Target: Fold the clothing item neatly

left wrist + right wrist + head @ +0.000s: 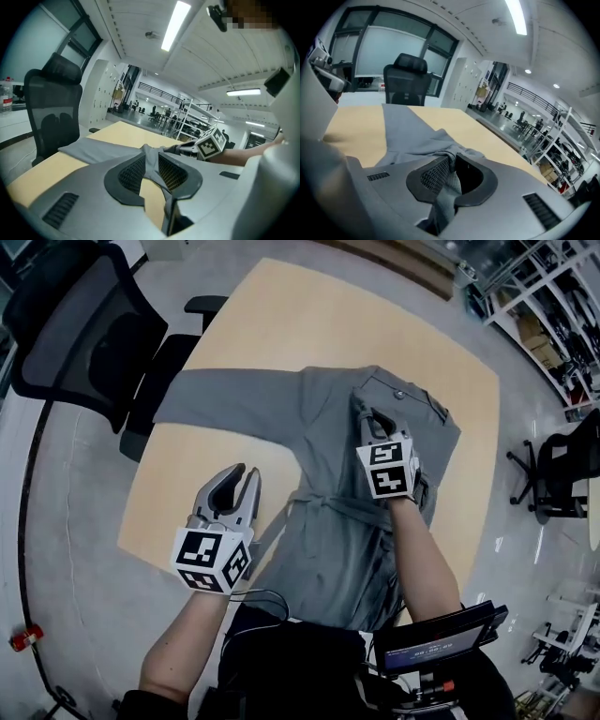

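On the light wooden table (281,315), the grey long-sleeved cloth garment (328,540) lies largely unfolded. One sleeve (234,399) extends ahead of the left gripper (236,486) and the hem hangs behind both grippers, so folding is judged barely begun. The right gripper (375,418), reaching forward and tipped down, pinches bunched fabric near the collar; the left gripper, held lower beside the garment, pinches a thin fabric strip.

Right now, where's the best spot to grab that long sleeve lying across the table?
Probably its cuff end, coming in from the chair side. The sleeve lies flat and straight, and its end reaches the table edge, so a jaw could slip under there.
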A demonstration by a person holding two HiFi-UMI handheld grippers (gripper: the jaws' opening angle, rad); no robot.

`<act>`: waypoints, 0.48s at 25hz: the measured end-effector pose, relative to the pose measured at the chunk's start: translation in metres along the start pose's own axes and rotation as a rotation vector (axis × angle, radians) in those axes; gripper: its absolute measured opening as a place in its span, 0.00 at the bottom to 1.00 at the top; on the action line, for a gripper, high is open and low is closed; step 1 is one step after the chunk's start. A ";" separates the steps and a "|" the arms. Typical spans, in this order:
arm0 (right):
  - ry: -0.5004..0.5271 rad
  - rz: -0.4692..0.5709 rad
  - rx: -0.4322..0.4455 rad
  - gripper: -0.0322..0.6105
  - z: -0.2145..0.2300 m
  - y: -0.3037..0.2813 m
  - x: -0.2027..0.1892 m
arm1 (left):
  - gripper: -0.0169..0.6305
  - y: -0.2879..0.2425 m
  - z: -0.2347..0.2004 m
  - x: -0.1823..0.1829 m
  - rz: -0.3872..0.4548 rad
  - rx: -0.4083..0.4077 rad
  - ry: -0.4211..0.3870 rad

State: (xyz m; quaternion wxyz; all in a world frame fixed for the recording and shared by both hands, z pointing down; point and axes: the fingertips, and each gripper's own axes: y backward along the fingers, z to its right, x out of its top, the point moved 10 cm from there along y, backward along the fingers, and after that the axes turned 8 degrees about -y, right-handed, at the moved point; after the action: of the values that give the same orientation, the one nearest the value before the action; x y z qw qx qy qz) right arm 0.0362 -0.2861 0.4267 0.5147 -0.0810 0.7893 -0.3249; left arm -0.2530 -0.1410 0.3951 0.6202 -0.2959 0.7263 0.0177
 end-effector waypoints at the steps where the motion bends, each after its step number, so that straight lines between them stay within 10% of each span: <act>1: 0.024 -0.016 0.028 0.11 -0.016 -0.008 -0.002 | 0.14 0.003 -0.004 -0.002 0.003 0.008 0.011; 12: 0.163 -0.194 0.159 0.19 -0.077 -0.034 -0.030 | 0.14 0.025 -0.046 -0.021 0.005 0.055 0.073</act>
State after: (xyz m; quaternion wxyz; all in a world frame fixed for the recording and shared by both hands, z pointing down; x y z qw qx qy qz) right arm -0.0234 -0.2655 0.4901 0.4198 -0.0893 0.7888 -0.4401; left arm -0.3043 -0.1302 0.4165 0.6011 -0.2773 0.7495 -0.0113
